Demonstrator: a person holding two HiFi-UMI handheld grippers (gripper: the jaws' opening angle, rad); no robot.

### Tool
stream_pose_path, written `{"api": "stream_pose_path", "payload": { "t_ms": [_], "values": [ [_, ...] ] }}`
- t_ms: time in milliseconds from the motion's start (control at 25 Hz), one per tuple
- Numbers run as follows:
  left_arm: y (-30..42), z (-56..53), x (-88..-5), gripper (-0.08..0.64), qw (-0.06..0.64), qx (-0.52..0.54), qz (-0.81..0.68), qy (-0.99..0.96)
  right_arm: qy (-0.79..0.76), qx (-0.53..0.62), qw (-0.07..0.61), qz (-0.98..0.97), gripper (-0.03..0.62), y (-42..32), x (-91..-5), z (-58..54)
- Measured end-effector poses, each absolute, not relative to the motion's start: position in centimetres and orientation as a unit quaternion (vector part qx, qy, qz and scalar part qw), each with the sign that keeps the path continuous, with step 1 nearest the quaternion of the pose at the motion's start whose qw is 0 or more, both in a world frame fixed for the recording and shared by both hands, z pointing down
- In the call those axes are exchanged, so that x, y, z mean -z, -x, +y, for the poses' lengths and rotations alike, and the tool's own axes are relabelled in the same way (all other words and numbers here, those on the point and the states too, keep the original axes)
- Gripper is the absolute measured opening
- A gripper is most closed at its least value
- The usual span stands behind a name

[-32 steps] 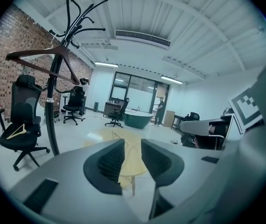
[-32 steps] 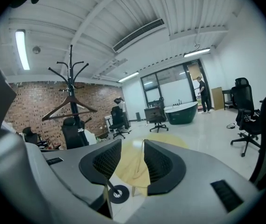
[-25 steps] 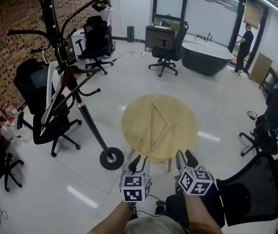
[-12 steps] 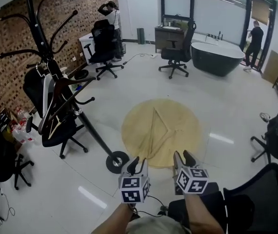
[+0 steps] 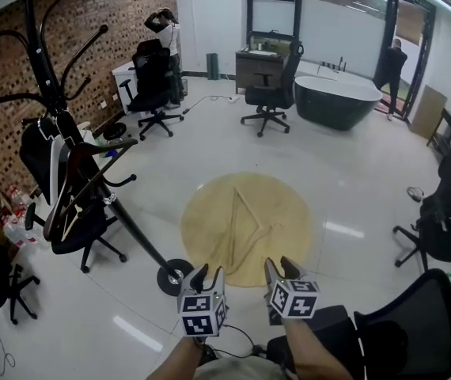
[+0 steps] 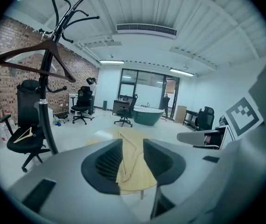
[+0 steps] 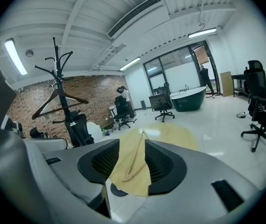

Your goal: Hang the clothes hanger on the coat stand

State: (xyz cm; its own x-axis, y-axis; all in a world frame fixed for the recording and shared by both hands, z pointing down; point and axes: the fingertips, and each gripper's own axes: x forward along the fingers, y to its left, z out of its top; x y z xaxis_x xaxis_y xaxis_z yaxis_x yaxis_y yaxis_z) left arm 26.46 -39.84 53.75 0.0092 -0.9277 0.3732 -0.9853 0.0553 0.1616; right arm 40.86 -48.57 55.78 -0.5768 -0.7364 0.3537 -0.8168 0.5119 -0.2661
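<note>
- Eyeballing this one, I'd say the job has barely kicked off: the pale clothes hanger (image 5: 235, 228) is lying flat on the round wooden desk (image 5: 206, 220), and nothing is touching it.
- Left gripper (image 5: 210, 272) hovers by the near edge of the desk. Its fingers (image 6: 106, 164) have just been opening and stand wide apart with nothing in them. You only see the desk and hanger through the gap, further off.
- Right gripper (image 5: 281, 266) is just beside it, same deal: fingers (image 7: 100, 164) apart, empty, aimed at the hanger.
- Coat stand (image 5: 137, 236) is well off to the left of the desk, and a dark hanger (image 5: 91, 182) already hangs on one of its arms. Can't tell whether that one counts toward the task.
- What's left, as I read it: reach in, close on the pale hanger, lift it off the desk, carry it over to the stand and drop its hook on a free arm. So basically everything.
</note>
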Motion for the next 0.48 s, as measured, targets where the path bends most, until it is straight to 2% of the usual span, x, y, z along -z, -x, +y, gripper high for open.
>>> {"api": "stream_pose_path", "payload": {
  "t_ms": [480],
  "values": [
    [-18.6,-42.1,-52.9,0.144,0.185,-0.076,-0.653,-0.73,-0.512,-0.211,0.09,-0.828,0.175,-34.2,-54.8,-49.2]
  ]
}}
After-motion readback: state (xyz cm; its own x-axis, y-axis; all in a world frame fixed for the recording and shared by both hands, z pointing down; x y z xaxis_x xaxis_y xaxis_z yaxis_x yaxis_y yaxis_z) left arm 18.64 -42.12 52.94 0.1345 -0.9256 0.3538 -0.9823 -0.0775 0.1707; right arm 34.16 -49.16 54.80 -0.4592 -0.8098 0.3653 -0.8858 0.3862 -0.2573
